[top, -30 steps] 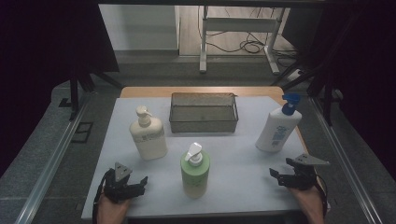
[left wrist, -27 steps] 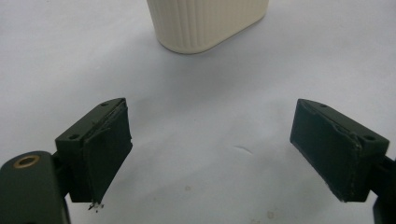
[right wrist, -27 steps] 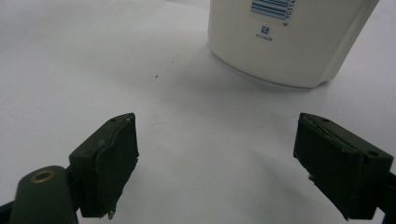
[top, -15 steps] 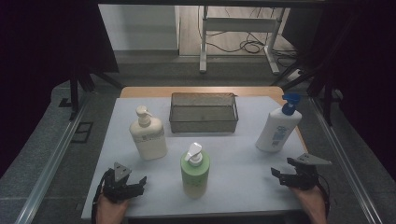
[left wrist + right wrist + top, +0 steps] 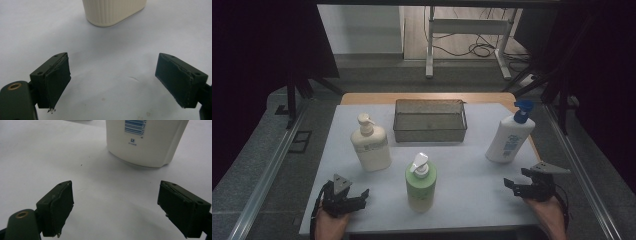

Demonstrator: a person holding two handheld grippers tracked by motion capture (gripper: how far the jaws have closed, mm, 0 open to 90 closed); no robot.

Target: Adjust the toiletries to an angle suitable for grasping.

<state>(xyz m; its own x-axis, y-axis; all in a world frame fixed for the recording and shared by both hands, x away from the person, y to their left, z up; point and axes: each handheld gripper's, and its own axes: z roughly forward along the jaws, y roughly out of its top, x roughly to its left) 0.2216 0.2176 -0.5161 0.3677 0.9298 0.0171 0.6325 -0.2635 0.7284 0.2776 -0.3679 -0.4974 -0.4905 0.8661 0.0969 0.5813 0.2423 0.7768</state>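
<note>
Three pump bottles stand on a white mat (image 5: 462, 170): a cream one (image 5: 371, 147) at the left, a green one (image 5: 420, 185) at the front middle, and a white one with a blue pump (image 5: 509, 137) at the right. My left gripper (image 5: 354, 197) rests open at the front left, and the cream bottle's base (image 5: 113, 11) is ahead of its jaws (image 5: 112, 82). My right gripper (image 5: 512, 182) is open at the front right. Its jaws (image 5: 113, 205) have just been opening a little, with nothing between them. The white bottle (image 5: 145, 142) stands just beyond them.
A grey wire basket (image 5: 430, 121) sits at the back middle of the mat. Metal rails run along both sides of the table. Beyond the far edge are a frame's legs and cables on the floor.
The right gripper has drifted slightly to the right. The left gripper and the bottles stand as before.
</note>
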